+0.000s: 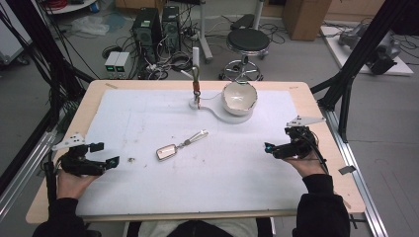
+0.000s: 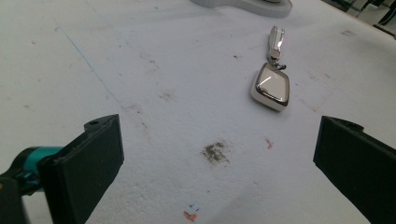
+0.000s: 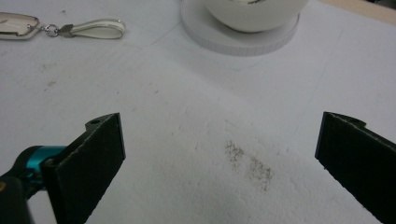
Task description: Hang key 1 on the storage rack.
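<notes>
Both mine sit idle at the near edges of the white foam mat (image 1: pixel 148 192). Left gripper (image 1: pixel 112 161) has its jaws spread wide, nothing between them; right gripper (image 1: pixel 267 147) same, jaws wide apart and empty.

The thing to go for, as I judge it, is the cream-white, chrome-edged key fob with its pale loop strap (image 1: pixel 181 145). It lies flat mid-mat, between the two grippers, well apart from both, fob body toward my left, strap pointing up-right toward the white ceramic bowl (image 1: pixel 239 97) on its flat white stand (image 1: pixel 217 112). A short metal post with a carabiner-like hook and a red bit (image 1: pixel 196 85) stands on the stand's smaller end; likely the hanging spot, but that's a guess.

In the left gripper view the fob (image 2: pixel 271 85) sits ahead and right of centre. In the right gripper view it (image 3: pixel 16 24) lies far upper left.

To do the pick well: I'd use the left one, swing right to centre the fob between the jaws, come low, close across the narrow sides. Chrome looks slippery, so squeeze square, not on a corner. Alternatively pinch the strap.

No brand, label or readable writing anywhere; mat shows grime smudges (image 2: pixel 215 151) and faint pen lines.
</notes>
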Tool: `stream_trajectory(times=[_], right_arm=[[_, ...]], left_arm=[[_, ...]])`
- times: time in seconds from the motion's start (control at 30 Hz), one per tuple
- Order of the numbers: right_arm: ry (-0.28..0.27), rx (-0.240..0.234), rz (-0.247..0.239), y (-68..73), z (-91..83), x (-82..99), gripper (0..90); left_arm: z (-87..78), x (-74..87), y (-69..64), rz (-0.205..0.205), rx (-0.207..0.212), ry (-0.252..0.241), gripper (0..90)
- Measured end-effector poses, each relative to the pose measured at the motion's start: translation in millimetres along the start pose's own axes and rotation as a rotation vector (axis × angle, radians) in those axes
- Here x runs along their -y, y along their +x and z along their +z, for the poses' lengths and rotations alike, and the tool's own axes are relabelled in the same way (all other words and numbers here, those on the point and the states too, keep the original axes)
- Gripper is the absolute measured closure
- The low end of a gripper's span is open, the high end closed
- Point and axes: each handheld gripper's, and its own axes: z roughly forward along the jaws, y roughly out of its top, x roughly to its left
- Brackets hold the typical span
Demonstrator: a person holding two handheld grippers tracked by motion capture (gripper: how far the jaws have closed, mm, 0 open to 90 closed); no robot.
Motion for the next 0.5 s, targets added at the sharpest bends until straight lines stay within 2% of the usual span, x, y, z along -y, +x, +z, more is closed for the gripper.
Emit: stream_trajectory(times=[0.2, 0.33, 0.5], right_arm=[[0.019, -0.018, 0.030, -0.8, 5.7, 21.6, 0.6], [0.005, -0.038, 0.045, -0.7, 8.7, 31.2, 0.6], [0.002, -0.043, 0.035, 5.1, 11.0, 37.3, 0.6]], left_arm=[[2.9, 0.4, -0.3, 0.006, 0.005, 0.020, 2.1], [5.0, 0.8, -1.9, 0.008, 0.009, 0.027, 2.1], [3.7, 0.7, -0.8, 0.011, 0.007, 0.023, 2.1]])
